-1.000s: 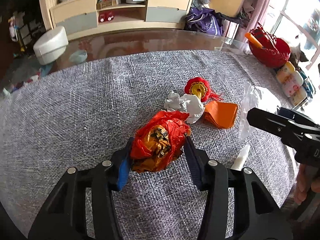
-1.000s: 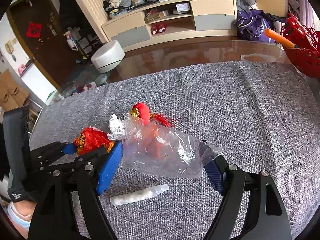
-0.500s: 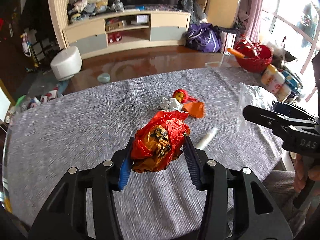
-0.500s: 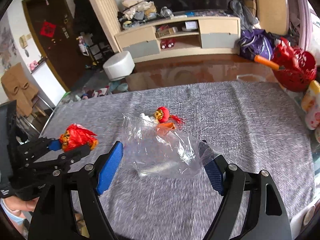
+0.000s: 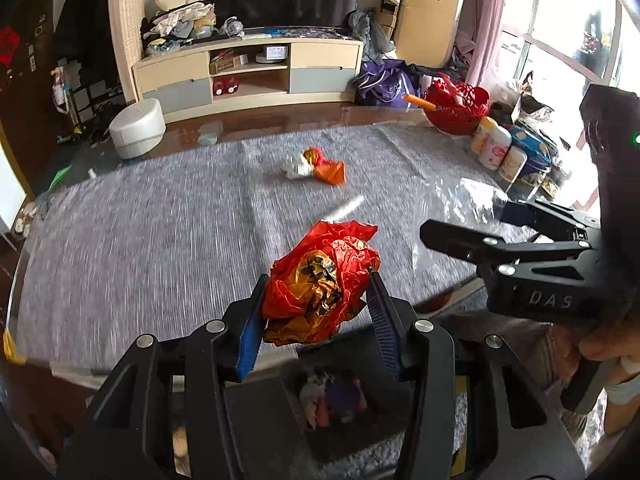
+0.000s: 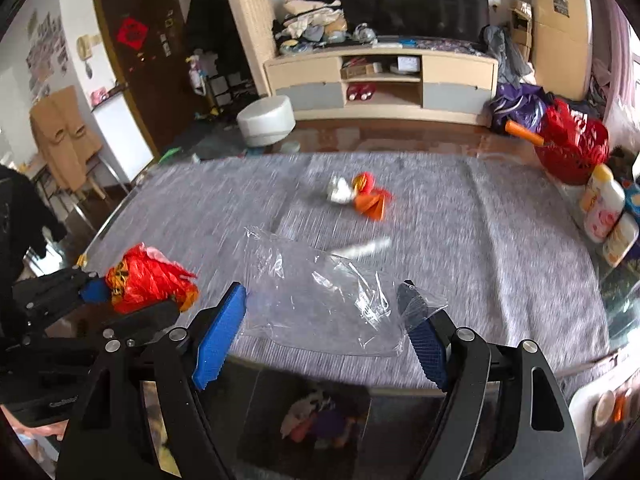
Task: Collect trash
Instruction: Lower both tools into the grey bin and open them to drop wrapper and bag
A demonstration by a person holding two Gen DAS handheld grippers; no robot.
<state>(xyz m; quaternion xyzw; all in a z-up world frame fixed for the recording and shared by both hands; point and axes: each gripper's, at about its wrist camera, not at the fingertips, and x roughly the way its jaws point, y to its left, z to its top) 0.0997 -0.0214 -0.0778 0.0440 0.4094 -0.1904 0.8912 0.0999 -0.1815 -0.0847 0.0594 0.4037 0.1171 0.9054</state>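
Note:
My left gripper (image 5: 318, 284) is shut on a crumpled red and orange wrapper (image 5: 320, 264), held above the near edge of the grey-clothed table (image 5: 140, 240). My right gripper (image 6: 322, 292) is shut on a clear plastic bag (image 6: 304, 300) stretched between its blue pads. Each gripper shows in the other's view: the right gripper (image 5: 464, 222) at the right, the left gripper (image 6: 136, 296) with the wrapper (image 6: 148, 276) at the left. Below both lies a dark bin (image 5: 256, 408) with scraps in it. White crumpled paper (image 5: 298, 168), an orange scrap (image 5: 332, 172) and a white stick (image 5: 346, 208) lie on the cloth.
A red basket (image 5: 456, 108) and bottles (image 5: 490, 144) stand at the table's far right edge. Beyond the table are a white stool (image 5: 138, 126) and a TV cabinet (image 5: 248, 72). A hand (image 5: 604, 348) grips the right tool.
Both grippers have drawn back and up from the middle of the table to its near edge, carrying the wrapper and the bag. The bin has come into view beneath them.

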